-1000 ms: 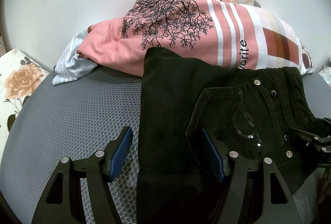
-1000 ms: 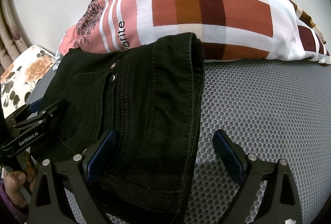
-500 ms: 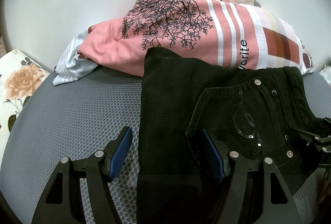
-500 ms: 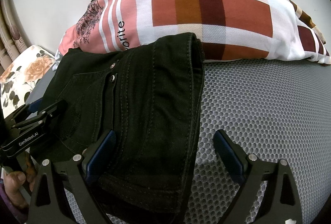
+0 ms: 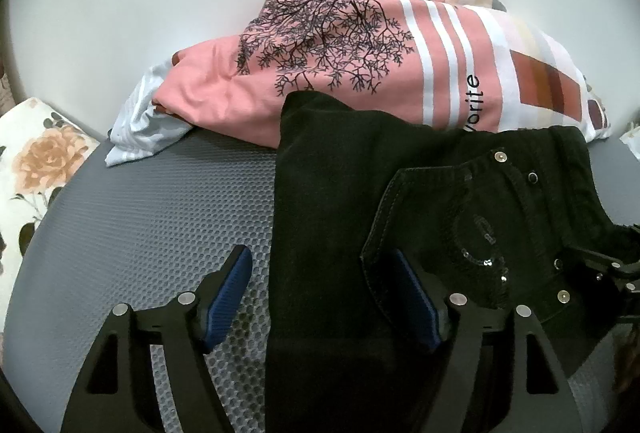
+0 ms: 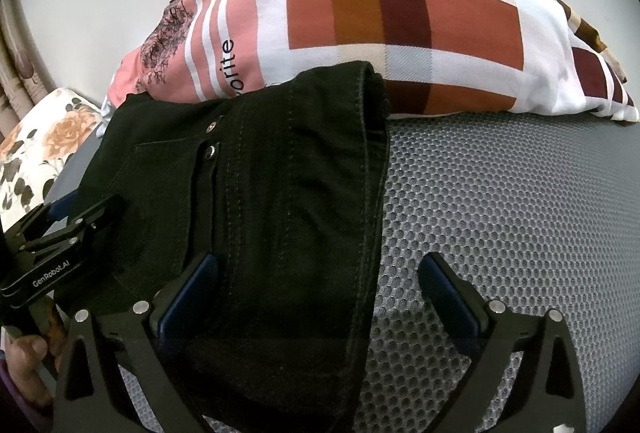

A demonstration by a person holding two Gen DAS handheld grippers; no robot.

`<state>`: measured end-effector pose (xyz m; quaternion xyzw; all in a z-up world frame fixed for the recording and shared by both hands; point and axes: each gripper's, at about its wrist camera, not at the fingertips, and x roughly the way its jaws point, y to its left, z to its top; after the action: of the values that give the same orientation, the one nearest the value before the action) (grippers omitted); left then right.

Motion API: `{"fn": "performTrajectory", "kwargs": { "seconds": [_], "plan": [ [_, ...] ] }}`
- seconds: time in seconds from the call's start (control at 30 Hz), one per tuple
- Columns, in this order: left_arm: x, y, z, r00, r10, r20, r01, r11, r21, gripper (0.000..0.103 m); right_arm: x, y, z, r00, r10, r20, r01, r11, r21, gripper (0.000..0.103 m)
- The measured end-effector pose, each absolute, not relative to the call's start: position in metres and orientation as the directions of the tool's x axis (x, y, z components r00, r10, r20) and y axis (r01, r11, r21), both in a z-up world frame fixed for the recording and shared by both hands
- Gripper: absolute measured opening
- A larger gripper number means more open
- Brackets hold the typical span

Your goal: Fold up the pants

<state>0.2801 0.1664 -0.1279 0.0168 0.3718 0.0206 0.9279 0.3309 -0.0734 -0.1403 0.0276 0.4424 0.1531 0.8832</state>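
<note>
Grey mesh table (image 5: 160, 217) under my tools: left tool (image 5: 320, 293) and right tool (image 6: 316, 297) are both opening astride the folded pants (image 6: 280, 193); a snagged edge could undo the fold.

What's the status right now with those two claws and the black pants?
Left gripper and right gripper opening, straddling black pants. Pants folded on mesh. Pillow touching far edge.

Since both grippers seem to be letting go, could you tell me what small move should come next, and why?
Probably lift both grippers clear. The pants lie folded on the mesh, and the left gripper and right gripper are opening, their pads not pressing the cloth.
</note>
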Motion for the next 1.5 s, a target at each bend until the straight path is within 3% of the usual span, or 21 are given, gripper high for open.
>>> {"fn": "performTrajectory", "kwargs": {
  "seconds": [0.23,0.57,1.03,1.5],
  "plan": [
    [0.280,0.167,-0.128,0.724,0.062,-0.687,-0.026,0.998,0.062,0.079,0.329,-0.076,-0.136,0.574,0.297,-0.763,-0.244,0.952,0.187,0.100],
    [0.271,0.162,-0.124,0.750,0.092,-0.655,-0.034,0.994,0.100,0.087,0.275,-0.094,-0.099,0.680,0.295,-0.671,-0.207,0.956,0.210,0.100],
    [0.222,0.161,-0.104,0.768,0.072,-0.636,-0.058,0.997,0.043,0.088,0.199,-0.081,-0.057,0.700,0.386,-0.601,-0.315,0.922,0.225,0.101],
    [0.162,0.150,-0.060,0.826,0.061,-0.561,-0.035,0.998,0.057,0.092,0.154,-0.075,-0.042,0.689,0.412,-0.596,-0.359,0.909,0.214,0.101]
  ]
}}
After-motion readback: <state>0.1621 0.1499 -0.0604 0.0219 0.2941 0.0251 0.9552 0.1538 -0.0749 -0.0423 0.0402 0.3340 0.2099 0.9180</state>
